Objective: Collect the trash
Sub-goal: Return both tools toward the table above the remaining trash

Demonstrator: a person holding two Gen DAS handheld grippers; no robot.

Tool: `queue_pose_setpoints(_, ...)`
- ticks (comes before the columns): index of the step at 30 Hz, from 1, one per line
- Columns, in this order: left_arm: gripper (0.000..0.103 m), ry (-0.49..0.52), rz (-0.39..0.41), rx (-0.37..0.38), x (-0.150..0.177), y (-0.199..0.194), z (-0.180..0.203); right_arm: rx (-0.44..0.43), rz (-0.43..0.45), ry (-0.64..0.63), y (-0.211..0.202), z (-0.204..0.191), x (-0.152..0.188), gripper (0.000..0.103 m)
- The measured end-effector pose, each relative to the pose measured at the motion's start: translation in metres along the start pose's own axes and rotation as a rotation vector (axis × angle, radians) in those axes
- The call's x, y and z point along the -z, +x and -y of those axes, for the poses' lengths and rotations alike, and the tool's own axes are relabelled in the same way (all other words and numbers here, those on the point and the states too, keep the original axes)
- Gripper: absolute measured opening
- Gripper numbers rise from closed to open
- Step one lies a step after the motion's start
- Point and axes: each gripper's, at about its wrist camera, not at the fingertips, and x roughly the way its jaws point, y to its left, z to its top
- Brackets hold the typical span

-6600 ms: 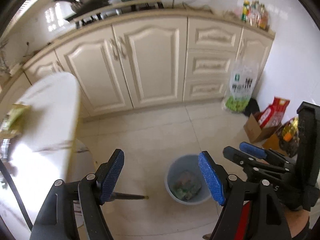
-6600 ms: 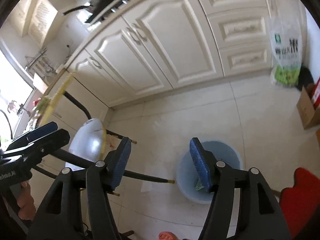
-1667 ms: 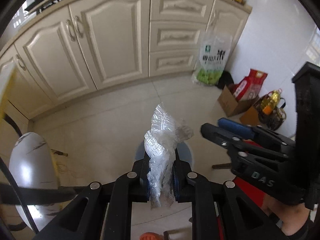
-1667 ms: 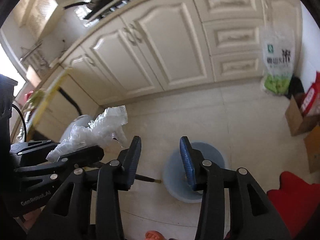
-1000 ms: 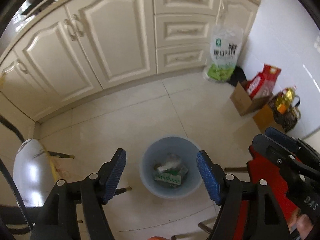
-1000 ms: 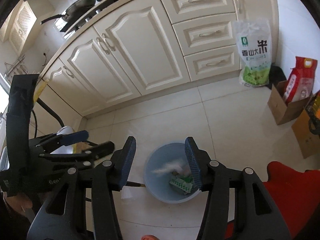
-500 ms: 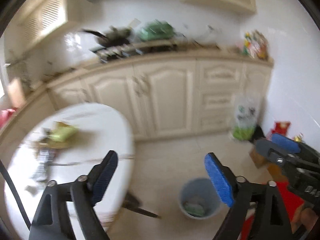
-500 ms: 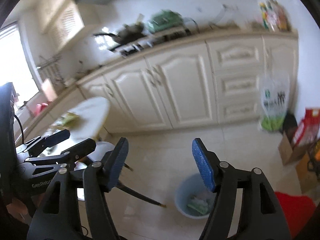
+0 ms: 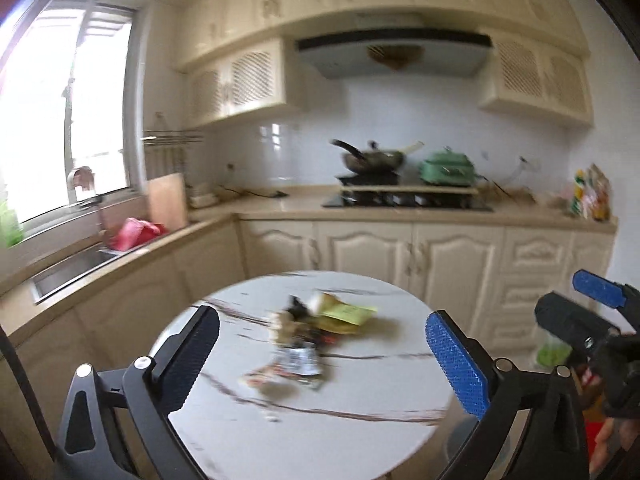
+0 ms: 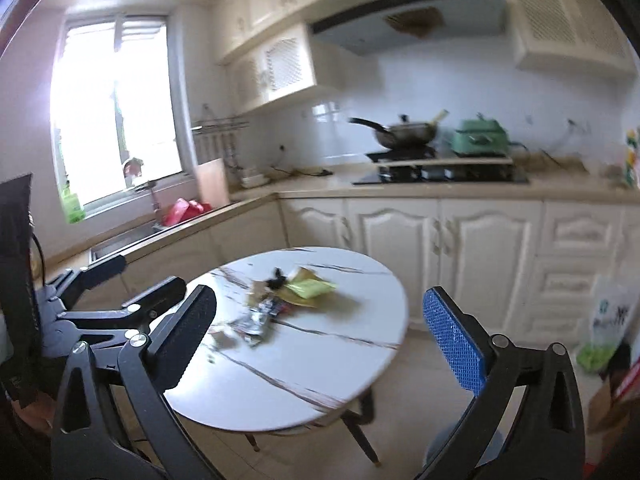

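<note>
A pile of trash wrappers (image 9: 308,336) lies on the round white marble table (image 9: 360,432), with a yellow-green packet (image 9: 348,312) on its far side. It also shows in the right wrist view (image 10: 280,300). My left gripper (image 9: 324,364) is open and empty, held above the table's near side, facing the pile. My right gripper (image 10: 324,344) is open and empty, to the right of the left one, above the table's right edge. The blue bin (image 10: 460,444) is partly visible on the floor below the right gripper.
Cream cabinets (image 9: 400,252) run behind the table, with a stove, wok (image 9: 372,158) and green pot (image 9: 448,168) on the counter. A sink (image 9: 68,268) sits at left under the window. A rice bag (image 10: 608,328) and boxes stand on the floor at right.
The left gripper let the clear plastic wrapper fall into the blue bin and opened. Both grippers then lifted and swung from the bin up toward the table with the trash pile.
</note>
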Motion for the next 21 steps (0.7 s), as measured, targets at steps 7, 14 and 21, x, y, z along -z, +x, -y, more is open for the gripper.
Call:
queue_pose_setpoints(7,0.102,-0.048,0.010,-0.052,0.023,-0.024,-0.059,-0.045,-0.005,-0.092,0.025,-0.069,-0.002,0.103)
queue_pose_setpoints(14,0.102,-0.081,-0.039,-0.093,0.028,0.002,-0.096,-0.053,-0.053,-0.119,0.063,-0.096,0.003,0.103)
queue_pose_setpoints(21,0.102,-0.112,-0.164,-0.112,0.024,0.084,-0.115,-0.046,-0.163,-0.109,0.125,-0.090,0.022,0.103)
